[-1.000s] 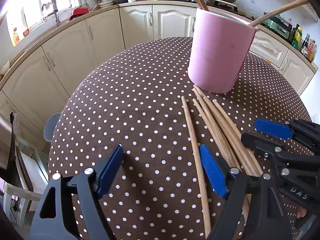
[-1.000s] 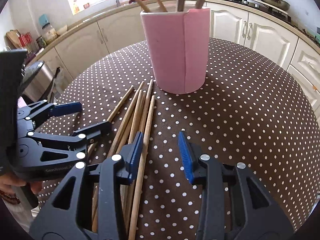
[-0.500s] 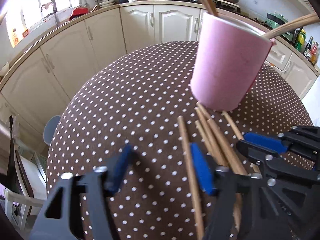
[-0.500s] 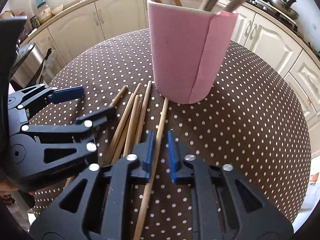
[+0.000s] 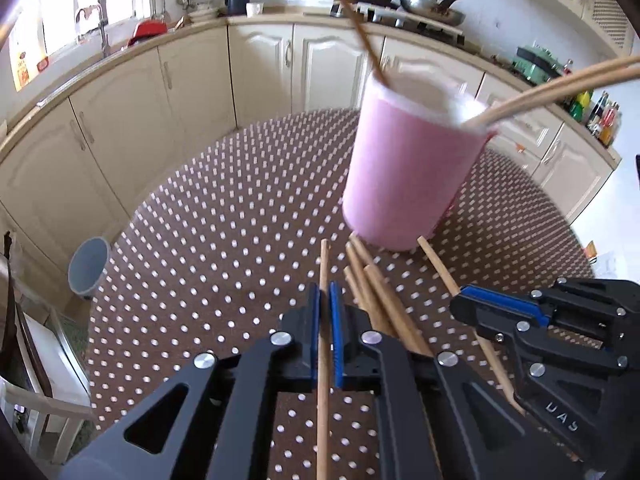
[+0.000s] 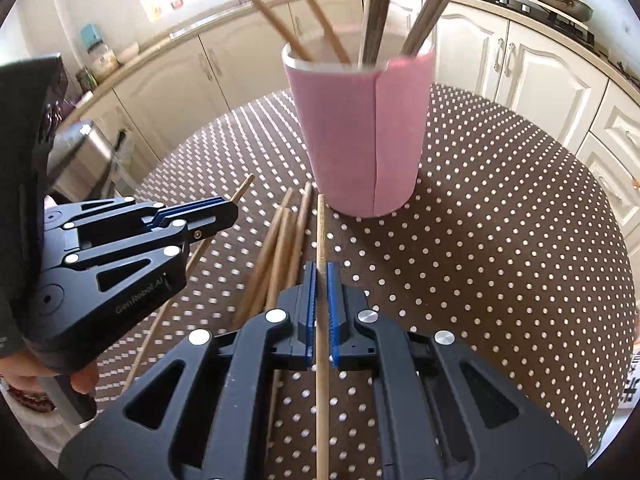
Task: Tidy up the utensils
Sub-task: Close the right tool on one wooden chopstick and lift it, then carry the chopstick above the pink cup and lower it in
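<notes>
Two hand-held grippers work a scatter of wooden chopsticks on the dotted worktop: at lower centre of the left wrist view, the left hand-held gripper has just closed its blue pads on a single chopstick, while the right hand-held gripper, lower centre of its own view, has likewise just clamped another chopstick. The pick-up step appears under way for both sticks. The pink holder, already bristling with chopsticks, stands upper centre, just beyond the loose chopsticks left on the cloth. Next, judging by the layout, each stick needs lifting, tipping upright and lowering through the holder's rim
</notes>
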The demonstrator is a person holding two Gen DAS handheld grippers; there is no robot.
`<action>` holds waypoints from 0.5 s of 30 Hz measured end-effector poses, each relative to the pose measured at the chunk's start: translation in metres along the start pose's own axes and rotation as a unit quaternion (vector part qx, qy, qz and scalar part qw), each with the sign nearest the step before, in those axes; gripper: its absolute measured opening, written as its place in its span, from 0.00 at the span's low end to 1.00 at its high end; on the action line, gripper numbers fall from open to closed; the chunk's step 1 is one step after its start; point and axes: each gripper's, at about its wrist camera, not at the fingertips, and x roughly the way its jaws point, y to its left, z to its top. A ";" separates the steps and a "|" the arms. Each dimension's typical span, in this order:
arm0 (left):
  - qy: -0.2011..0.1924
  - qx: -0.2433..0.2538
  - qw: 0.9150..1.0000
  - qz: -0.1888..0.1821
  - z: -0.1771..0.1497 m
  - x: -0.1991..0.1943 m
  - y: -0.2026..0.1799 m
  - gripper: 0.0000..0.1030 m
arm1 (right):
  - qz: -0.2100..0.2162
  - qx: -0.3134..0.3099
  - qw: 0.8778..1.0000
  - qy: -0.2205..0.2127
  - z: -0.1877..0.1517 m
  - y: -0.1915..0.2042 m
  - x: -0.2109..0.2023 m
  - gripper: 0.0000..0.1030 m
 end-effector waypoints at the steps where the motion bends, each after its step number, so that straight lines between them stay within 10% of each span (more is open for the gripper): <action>1: -0.010 0.003 1.000 0.000 0.003 -0.009 -0.002 0.06 | 0.004 0.001 1.000 -0.006 0.000 -0.001 -0.007 0.06; 15: -0.127 0.008 0.991 -0.033 0.015 -0.130 -0.023 0.06 | 0.039 -0.011 0.993 -0.110 0.008 0.011 -0.114 0.06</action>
